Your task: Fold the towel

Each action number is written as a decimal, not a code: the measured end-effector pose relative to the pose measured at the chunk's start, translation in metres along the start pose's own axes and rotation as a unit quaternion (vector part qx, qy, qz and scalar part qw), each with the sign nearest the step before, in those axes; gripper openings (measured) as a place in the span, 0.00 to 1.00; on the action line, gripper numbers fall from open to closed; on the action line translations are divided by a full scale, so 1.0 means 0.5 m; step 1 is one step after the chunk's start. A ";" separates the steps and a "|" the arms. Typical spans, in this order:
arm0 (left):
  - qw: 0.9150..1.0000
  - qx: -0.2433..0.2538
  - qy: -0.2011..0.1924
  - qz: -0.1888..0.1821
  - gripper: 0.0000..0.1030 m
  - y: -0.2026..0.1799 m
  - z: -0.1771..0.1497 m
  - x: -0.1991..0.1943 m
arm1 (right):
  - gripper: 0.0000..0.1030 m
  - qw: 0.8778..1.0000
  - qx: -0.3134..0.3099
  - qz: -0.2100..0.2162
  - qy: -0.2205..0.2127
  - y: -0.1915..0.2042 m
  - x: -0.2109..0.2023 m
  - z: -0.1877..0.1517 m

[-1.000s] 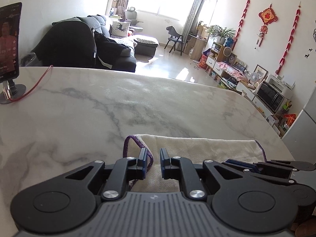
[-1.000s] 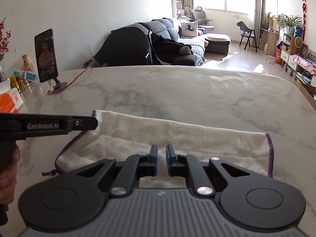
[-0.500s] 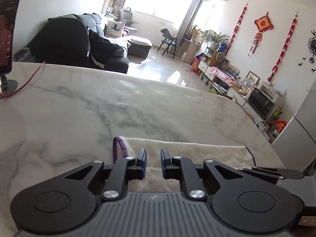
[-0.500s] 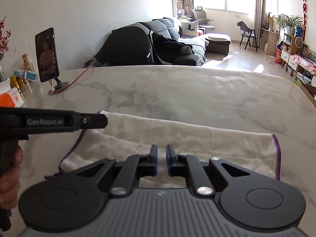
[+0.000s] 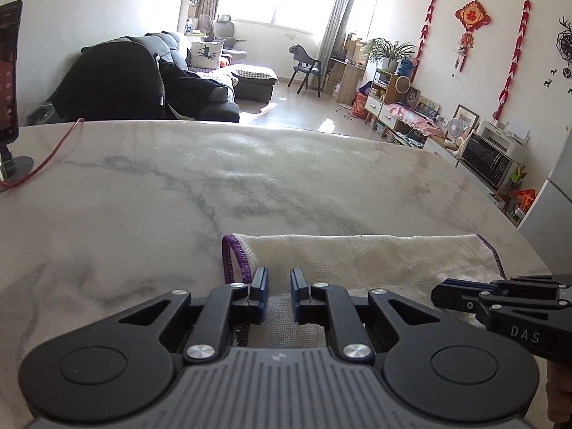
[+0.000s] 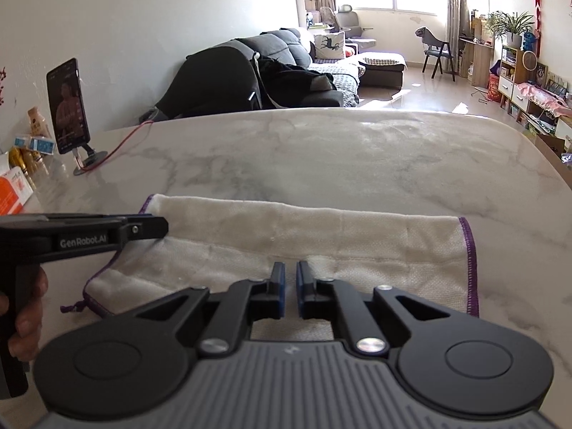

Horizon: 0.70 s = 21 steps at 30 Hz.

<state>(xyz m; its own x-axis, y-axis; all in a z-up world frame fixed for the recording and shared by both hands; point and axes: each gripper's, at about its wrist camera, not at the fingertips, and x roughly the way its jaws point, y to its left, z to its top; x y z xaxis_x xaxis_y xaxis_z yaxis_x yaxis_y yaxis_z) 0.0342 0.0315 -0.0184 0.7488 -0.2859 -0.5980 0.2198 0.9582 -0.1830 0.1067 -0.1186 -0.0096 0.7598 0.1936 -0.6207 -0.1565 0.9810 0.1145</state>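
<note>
A cream towel (image 6: 307, 246) with purple stitched edges lies folded lengthwise on the marble table (image 6: 339, 153). It also shows in the left wrist view (image 5: 375, 261). My left gripper (image 5: 279, 280) hovers over the towel's left end by the purple hem, jaws slightly apart and holding nothing. My right gripper (image 6: 290, 279) hovers over the towel's near edge around its middle, jaws slightly apart and empty. The left gripper shows from the side in the right wrist view (image 6: 143, 227), and the right gripper in the left wrist view (image 5: 450, 291).
A phone on a stand (image 6: 68, 107) with a red cable (image 6: 125, 143) stands at the table's far left. An orange box (image 6: 12, 193) and small bottles (image 6: 35, 125) sit by the wall. The table's right edge (image 5: 529, 246) is close to the towel's right end.
Both grippers have drawn back a little toward the near edge and the towel lies further from the cameras. The jaws keep the same small gap.
</note>
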 end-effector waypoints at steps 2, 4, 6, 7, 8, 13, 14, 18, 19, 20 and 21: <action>1.000 -0.002 0.000 -0.003 0.13 0.003 -0.002 0.000 | 0.03 1.000 0.008 -0.005 -0.004 -0.025 -0.010 -0.007; 1.000 -0.003 -0.001 -0.006 0.13 0.005 -0.003 0.000 | 0.03 1.000 0.016 -0.011 -0.007 -0.051 -0.023 -0.014; 1.000 -0.001 -0.002 -0.006 0.13 0.004 -0.001 0.001 | 0.03 0.999 0.016 -0.035 -0.010 -0.074 -0.035 -0.021; 1.000 -0.001 -0.002 -0.006 0.13 0.004 -0.001 0.001 | 0.03 0.999 0.018 -0.039 -0.011 -0.085 -0.040 -0.024; 1.000 0.000 -0.003 -0.006 0.13 0.004 0.000 0.001 | 0.02 0.999 0.029 -0.033 -0.012 -0.098 -0.044 -0.027; 1.000 0.001 -0.005 -0.005 0.13 0.001 -0.001 0.002 | 0.06 0.998 0.061 -0.030 -0.011 -0.135 -0.062 -0.035; 1.000 -0.001 -0.004 -0.006 0.13 0.002 0.001 0.002 | 0.07 0.997 0.065 -0.029 -0.013 -0.139 -0.065 -0.037; 1.000 -0.015 0.003 -0.020 0.13 0.004 0.011 -0.013 | 0.12 0.996 0.084 -0.019 -0.017 -0.145 -0.079 -0.036; 1.000 -0.011 0.000 -0.028 0.13 0.000 0.012 -0.021 | 0.12 0.996 0.080 -0.020 -0.019 -0.140 -0.082 -0.035; 0.999 -0.005 -0.001 -0.036 0.13 -0.006 0.012 -0.029 | 0.12 0.997 0.075 -0.020 -0.020 -0.134 -0.083 -0.034; 0.999 0.002 -0.002 -0.043 0.13 -0.013 0.010 -0.037 | 0.12 0.997 0.071 -0.019 -0.021 -0.127 -0.083 -0.033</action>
<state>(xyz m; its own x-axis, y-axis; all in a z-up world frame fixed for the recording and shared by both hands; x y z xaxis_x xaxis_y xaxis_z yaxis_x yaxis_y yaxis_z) 0.0222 0.0307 -0.0024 0.7298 -0.3668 -0.5770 0.2861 0.9303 -0.2295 0.0743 -0.1890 -0.0039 0.7902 0.1527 -0.5935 -0.0383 0.9789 0.2008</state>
